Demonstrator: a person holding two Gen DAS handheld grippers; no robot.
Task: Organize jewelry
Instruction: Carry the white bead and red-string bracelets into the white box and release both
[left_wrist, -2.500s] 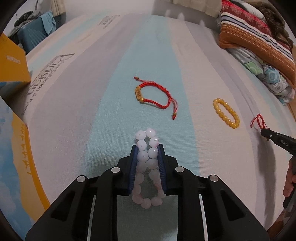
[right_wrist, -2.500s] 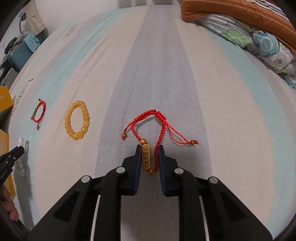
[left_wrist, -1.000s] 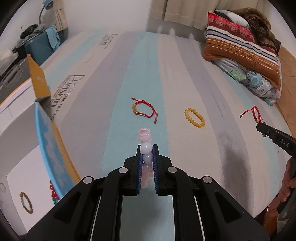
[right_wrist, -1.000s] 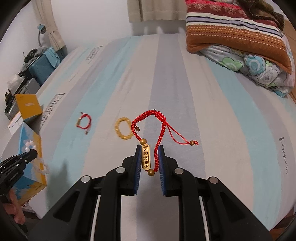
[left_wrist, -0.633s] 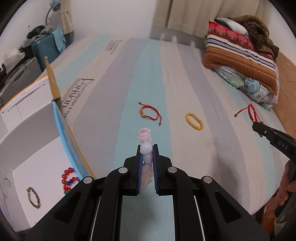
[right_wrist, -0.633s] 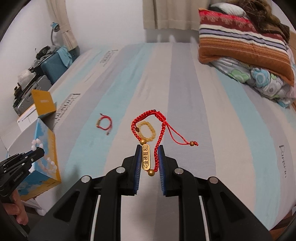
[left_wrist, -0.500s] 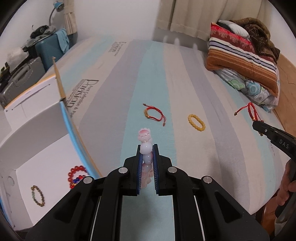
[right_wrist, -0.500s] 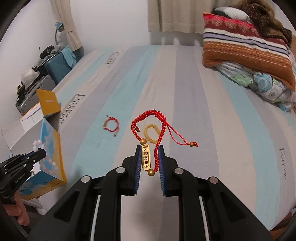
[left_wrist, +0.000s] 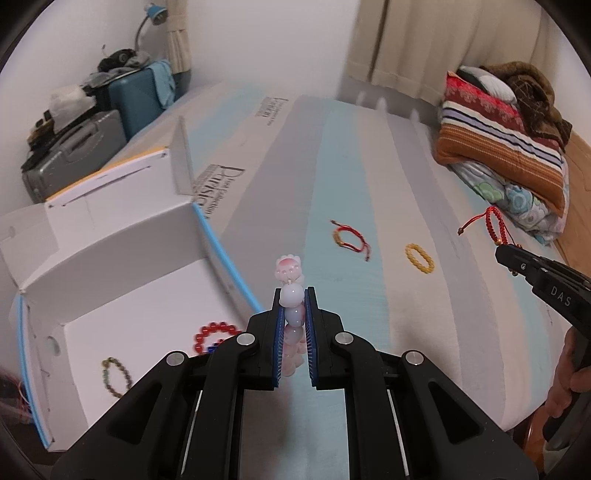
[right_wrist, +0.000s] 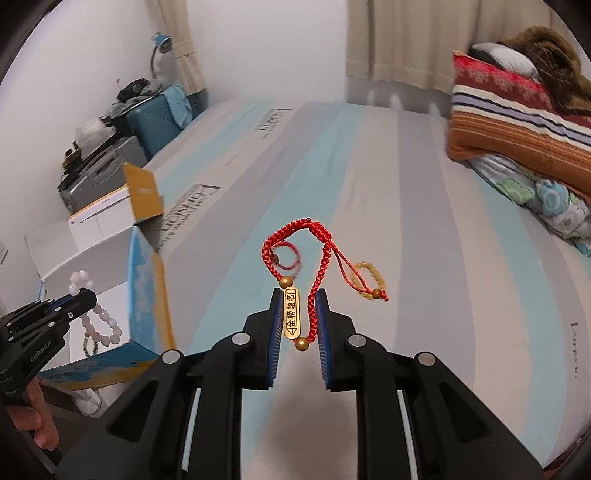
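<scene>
While its blue pads press on both sides of a string of pale pink beads (left_wrist: 291, 306), the left claw (left_wrist: 293, 295) holds this bracelet in the air, just beside the open box (left_wrist: 122, 240). A small pink charm stands at the top of the beads, above the fingertips, and the other beads hang down between the fingers. In the right wrist view the same beads (right_wrist: 96, 314) hang from the left claw (right_wrist: 79, 297) in front of the box (right_wrist: 144, 295) opening.

The right claw (right_wrist: 297, 295) is clamped on a red cord bracelet (right_wrist: 314, 251). Its gold plate with characters and one strand of the braid lie between the pads, and the loop and loose ends stand out beyond the fingertips. From the left wrist view this claw (left_wrist: 504, 253) is well to the right of the box, with the red cord (left_wrist: 493, 225) above its tip.

Inside the box, on its white floor, lie a red bead bracelet (left_wrist: 212, 334) and a dark bead bracelet (left_wrist: 116, 376). The box stands against the side of the bed (left_wrist: 332, 155). On the striped bed, to the right of the box, lie another red cord bracelet (left_wrist: 351, 240) and, farther right, a yellow bead bracelet (left_wrist: 419, 258). Still farther from the box a striped pillow (left_wrist: 498, 144) lies on a folded quilt.
</scene>
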